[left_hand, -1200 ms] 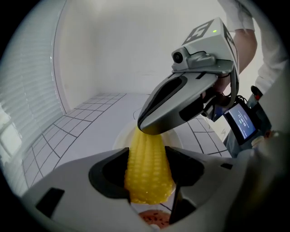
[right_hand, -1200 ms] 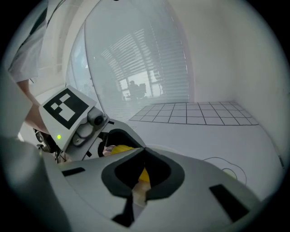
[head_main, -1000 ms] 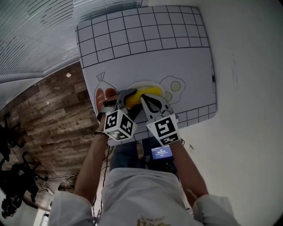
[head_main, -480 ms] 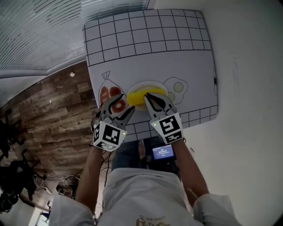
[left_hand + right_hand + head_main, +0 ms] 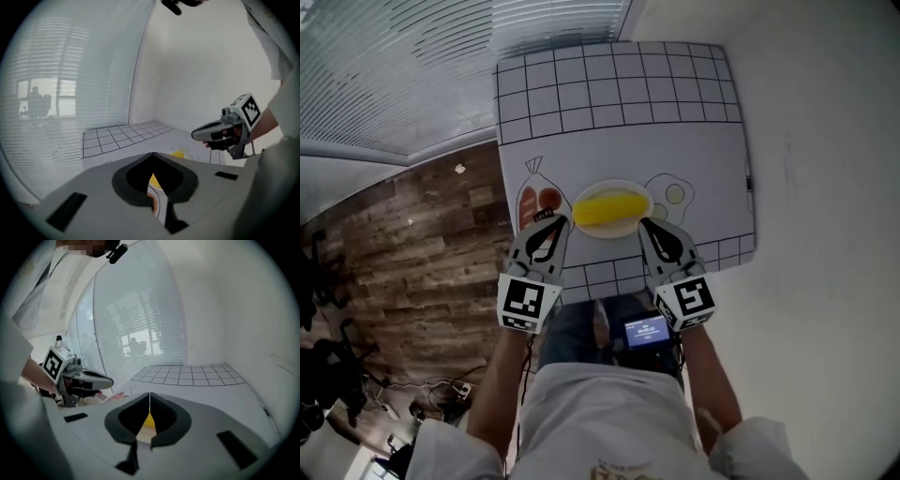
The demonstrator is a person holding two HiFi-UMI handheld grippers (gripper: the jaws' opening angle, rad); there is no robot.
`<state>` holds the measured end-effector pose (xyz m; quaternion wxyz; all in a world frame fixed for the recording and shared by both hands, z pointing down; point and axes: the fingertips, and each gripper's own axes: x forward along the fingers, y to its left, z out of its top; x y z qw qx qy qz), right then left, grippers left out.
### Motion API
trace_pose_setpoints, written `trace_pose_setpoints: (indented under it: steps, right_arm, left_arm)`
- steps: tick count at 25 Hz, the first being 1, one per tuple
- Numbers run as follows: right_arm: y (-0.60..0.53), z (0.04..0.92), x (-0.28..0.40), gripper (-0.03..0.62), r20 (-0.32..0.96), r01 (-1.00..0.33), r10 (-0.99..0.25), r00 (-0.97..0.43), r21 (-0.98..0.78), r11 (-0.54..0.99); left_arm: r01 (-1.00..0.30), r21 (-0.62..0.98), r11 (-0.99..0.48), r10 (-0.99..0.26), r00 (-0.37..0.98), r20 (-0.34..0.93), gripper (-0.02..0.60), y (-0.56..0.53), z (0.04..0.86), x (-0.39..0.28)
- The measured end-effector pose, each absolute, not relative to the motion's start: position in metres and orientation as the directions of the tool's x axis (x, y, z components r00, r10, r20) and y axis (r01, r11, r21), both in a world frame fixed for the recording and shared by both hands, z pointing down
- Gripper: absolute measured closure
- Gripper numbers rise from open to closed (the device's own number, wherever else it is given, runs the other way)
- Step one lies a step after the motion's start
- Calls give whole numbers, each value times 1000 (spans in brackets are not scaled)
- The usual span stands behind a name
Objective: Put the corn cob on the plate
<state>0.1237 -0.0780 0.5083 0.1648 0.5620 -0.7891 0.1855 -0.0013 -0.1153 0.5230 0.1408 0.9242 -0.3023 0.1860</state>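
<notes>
Yellow corn cob [image 5: 612,208] flat on round white plate [image 5: 614,234], long axis along gridded mat's [image 5: 619,141] near edge; left gripper [image 5: 554,220], right gripper [image 5: 645,223] jaws closed, empty

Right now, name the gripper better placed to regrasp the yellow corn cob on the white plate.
Probably right: the right gripper points at the corn cob; the left gripper aims beside it.

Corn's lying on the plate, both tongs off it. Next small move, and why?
Likely just draw the left tongs and right tongs back away from the plate and stop. The corn cob lies across the plate, within its rim, so the placing looks done. Both tongs are shut on nothing, flanking the plate's near side, so no regrasp seems needed.
</notes>
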Motion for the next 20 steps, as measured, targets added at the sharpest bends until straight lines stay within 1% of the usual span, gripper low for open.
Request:
trace_pose_setpoints:
  steps: [4,7,11,13,15,18,20]
  right_arm:
    - [-56,488,125,586,431,-951,-850,-303,-84,296]
    - [-46,465,128,586,396,-954,-873,-286,-37,296]
    - [-25,425,136,586,266,-944,-906,-330,-60,326]
    - [-10,407,142,586,245,-939,-907,-342,-60,338]
    - [8,385,150,586,234,-941,-911,-338,-60,334]
    - [33,344,161,586,158,-944,-931,-329,-96,317]
    - [45,325,166,586,104,-945,-941,-323,-92,314]
  left_arm:
    - [-657,173,-734,-557,728,400,574,-106,509,-7]
    - [-673,149,-724,-597,720,353,574,-96,484,-7]
    - [-715,77,-695,-675,686,273,574,-70,440,-9]
    - [-743,57,-667,-715,659,231,574,-52,416,-11]
    - [-771,48,-636,-747,629,216,574,-30,397,-11]
    - [-802,5,-597,-788,588,184,574,0,371,-12]
    - [-825,2,-565,-815,558,158,574,14,358,-12]
